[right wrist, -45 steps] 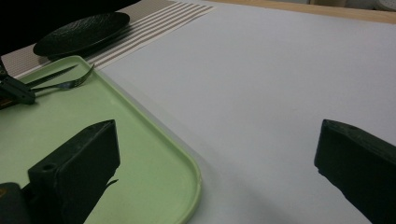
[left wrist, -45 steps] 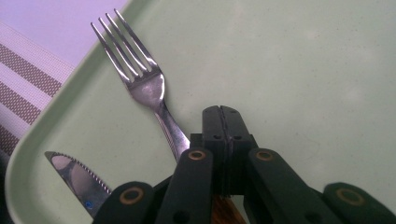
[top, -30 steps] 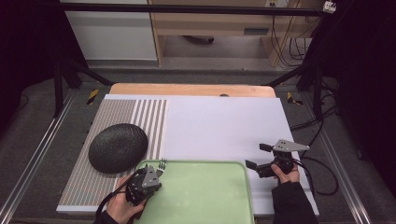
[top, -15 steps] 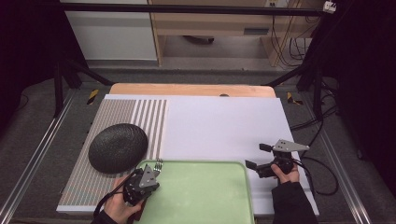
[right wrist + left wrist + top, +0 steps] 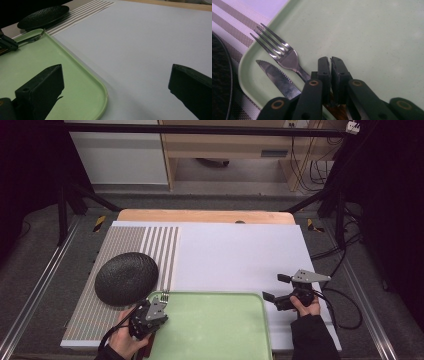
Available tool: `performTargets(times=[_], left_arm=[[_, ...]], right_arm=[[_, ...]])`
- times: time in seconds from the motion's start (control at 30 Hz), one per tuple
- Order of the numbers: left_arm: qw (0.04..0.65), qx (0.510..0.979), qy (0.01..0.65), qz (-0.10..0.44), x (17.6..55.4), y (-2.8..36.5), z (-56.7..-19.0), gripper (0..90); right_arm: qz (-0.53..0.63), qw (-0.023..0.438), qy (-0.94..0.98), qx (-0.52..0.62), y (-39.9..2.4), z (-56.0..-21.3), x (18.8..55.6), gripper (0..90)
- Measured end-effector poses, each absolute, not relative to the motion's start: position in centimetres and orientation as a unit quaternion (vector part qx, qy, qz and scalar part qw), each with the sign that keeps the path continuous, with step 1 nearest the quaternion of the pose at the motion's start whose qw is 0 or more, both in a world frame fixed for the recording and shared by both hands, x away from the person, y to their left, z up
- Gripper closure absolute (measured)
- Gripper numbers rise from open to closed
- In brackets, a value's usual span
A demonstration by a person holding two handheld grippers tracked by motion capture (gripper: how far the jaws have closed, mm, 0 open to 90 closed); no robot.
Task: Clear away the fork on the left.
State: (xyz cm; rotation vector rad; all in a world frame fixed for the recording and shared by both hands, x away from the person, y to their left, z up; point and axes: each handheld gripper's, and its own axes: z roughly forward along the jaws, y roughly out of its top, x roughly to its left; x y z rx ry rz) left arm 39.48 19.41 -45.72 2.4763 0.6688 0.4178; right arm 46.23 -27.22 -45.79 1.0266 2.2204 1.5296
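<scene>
Landmark: the green tray (image 5: 215, 330) at the near edge of the tabletop (image 5: 200, 215). Every place below is told from it.

Fork: the fork (image 5: 287, 58) lies inside the tray, in its far left corner. Its prongs point out over the corner rim.

Knife: the knife (image 5: 278, 78) lies in the same corner, just beside the fork and on the rim side of it. The two are close, but I cannot tell if they touch.

Left gripper: the left gripper (image 5: 330, 61) sits low over the tray's left part, right above the handles of the fork and knife.

Left jaws: narrow, almost together, with a thin crack between them. They have just been opening a tiny bit. Nothing is between the tips.

Right gripper: the right gripper (image 5: 275, 286) is off the tray, just past its right rim, over the white mat (image 5: 240, 255).

Right jaws: wide apart, holding nothing.

Black plate: the plate (image 5: 126, 277) sits on the striped mat (image 5: 125, 240), just beyond the tray's far left corner.

What it means: I think the left jaws are getting ready to pick up the fork or the knife. They need to open more first. Neither one is lifted yet.
</scene>
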Motion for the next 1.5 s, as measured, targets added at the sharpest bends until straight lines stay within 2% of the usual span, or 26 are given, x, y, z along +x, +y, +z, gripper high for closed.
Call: performTargets(times=[0.13,0.5,0.63,0.87,1.23,1.5], left_arm=[[0.288,0.909,0.245,0.173,39.3,19.6,-45.1,74.5],[0.326,0.886,0.273,0.186,39.7,21.0,-44.1,26.8],[0.321,0.886,0.268,0.202,39.8,21.4,-43.8,16.7],[0.306,0.886,0.27,0.221,40.1,22.6,-43.3,6.5],[0.302,0.892,0.247,0.227,40.3,24.3,-43.0,1.5],[0.285,0.896,0.235,0.247,40.6,25.8,-42.8,1.4]], right_arm=[[0.528,0.128,0.762,0.353,-27.3,-45.8,46.2,0.5],[0.529,0.127,0.761,0.353,-27.2,-45.7,46.2,0.4],[0.53,0.126,0.761,0.352,-27.3,-45.7,46.2,0.4],[0.53,0.124,0.762,0.352,-27.2,-45.8,46.2,0.5],[0.528,0.124,0.763,0.353,-27.2,-45.8,46.2,0.5],[0.529,0.123,0.761,0.355,-27.2,-45.8,46.2,0.5]])
